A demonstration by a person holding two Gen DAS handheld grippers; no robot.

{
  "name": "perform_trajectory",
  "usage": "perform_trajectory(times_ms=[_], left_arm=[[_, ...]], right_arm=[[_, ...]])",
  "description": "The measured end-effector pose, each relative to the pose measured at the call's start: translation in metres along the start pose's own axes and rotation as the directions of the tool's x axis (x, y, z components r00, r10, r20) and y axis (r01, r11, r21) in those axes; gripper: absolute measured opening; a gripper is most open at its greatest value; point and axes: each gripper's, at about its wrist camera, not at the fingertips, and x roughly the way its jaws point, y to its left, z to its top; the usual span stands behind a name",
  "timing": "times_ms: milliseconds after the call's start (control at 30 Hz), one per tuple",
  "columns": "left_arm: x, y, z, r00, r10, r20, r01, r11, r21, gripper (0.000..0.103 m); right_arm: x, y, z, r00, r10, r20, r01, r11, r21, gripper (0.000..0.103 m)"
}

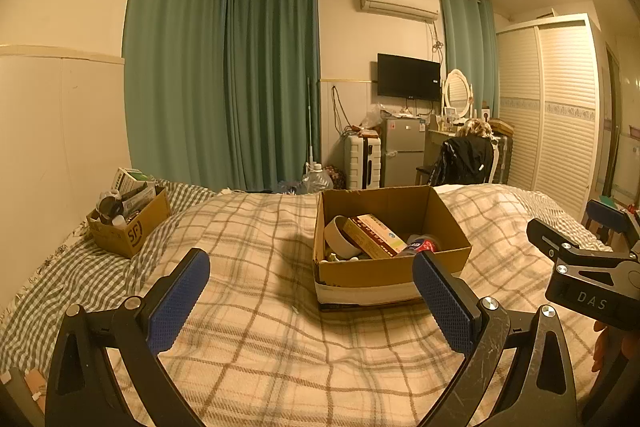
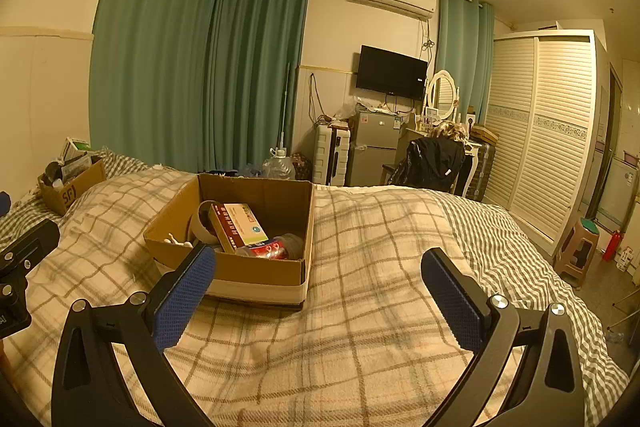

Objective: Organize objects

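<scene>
A large open cardboard box (image 1: 404, 269) (image 2: 256, 273) sits on the plaid bed. It holds a white bowl (image 1: 338, 237) (image 2: 200, 223), a red-and-green carton (image 1: 374, 235) (image 2: 238, 231), a red-labelled bottle (image 1: 422, 245) (image 2: 276, 249) and small white items. A smaller SF cardboard box (image 1: 128, 231) (image 2: 72, 187) full of bottles and cartons stands at the bed's far left. My left gripper (image 1: 310, 295) is open and empty, just short of the large box. My right gripper (image 2: 318, 291) is open and empty, to the right of the box; its body shows in the left wrist view (image 1: 588, 271).
The plaid blanket (image 2: 380, 247) covers the bed, with a striped sheet (image 2: 500, 251) at the right edge. Behind are green curtains (image 1: 224, 75), a white suitcase (image 1: 362, 157), a small fridge (image 1: 404, 151), a chair with a black jacket (image 1: 464, 159), a wardrobe (image 2: 540, 135) and a stool (image 2: 580, 251).
</scene>
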Motion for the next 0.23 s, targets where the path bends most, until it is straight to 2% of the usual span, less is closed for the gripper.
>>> perform_trajectory(times_ms=[233], left_arm=[[0.0008,-0.0004,-0.001,1.0,0.002,0.006,-0.002,1.0,0.011,0.103]], right_arm=[[0.0002,-0.0007,-0.0016,1.0,0.001,-0.002,-0.001,1.0,-0.001,0.103]])
